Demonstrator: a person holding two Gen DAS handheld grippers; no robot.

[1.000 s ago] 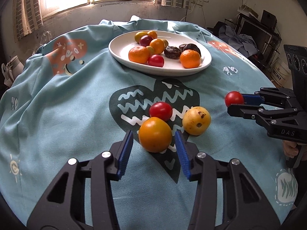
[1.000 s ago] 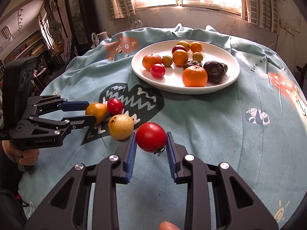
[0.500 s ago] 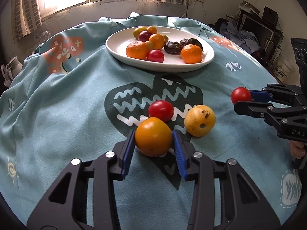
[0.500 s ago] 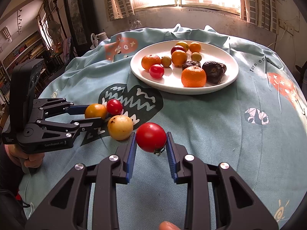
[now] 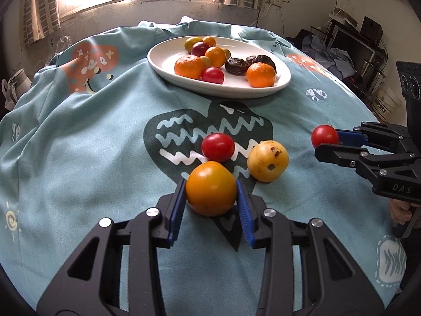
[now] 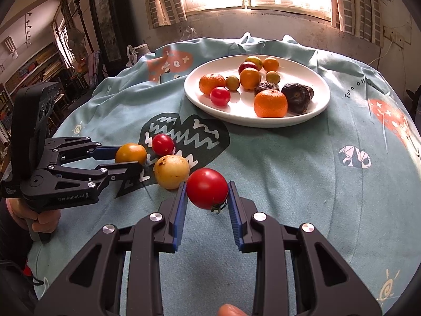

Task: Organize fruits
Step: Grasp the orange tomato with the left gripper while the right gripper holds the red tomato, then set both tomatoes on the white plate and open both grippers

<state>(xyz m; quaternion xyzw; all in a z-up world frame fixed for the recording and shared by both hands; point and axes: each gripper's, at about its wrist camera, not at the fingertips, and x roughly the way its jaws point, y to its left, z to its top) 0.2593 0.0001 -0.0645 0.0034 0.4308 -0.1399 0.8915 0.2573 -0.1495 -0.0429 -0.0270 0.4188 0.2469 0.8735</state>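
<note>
The left gripper (image 5: 211,188) is closed on an orange tomato (image 5: 211,188), its blue pads (image 5: 176,205) pressed against both sides of the fruit, which sits low over the teal cloth (image 5: 79,144) covering the bench. Just beyond its tips lies a small red tomato (image 5: 217,147), touching or almost touching the orange one, and a little to the right of that a yellow spotted fruit (image 5: 267,160) rests on the cloth's dark zigzag print.

The right gripper (image 6: 208,192) is clamped on a red tomato (image 6: 207,192), pads tight on either side and the green stem end hanging down beneath. The yellow fruit lies just off its left finger. Seen from the left wrist, this gripper reaches in from the right with the red tomato at its tips.

Well ahead of both grippers stands a white plate (image 6: 310,110) holding two mandarins, several small orange, yellow and red fruits and a couple of dark wrinkled ones. A hand (image 6: 39,220) grips the left tool's handle at the frame edge.
</note>
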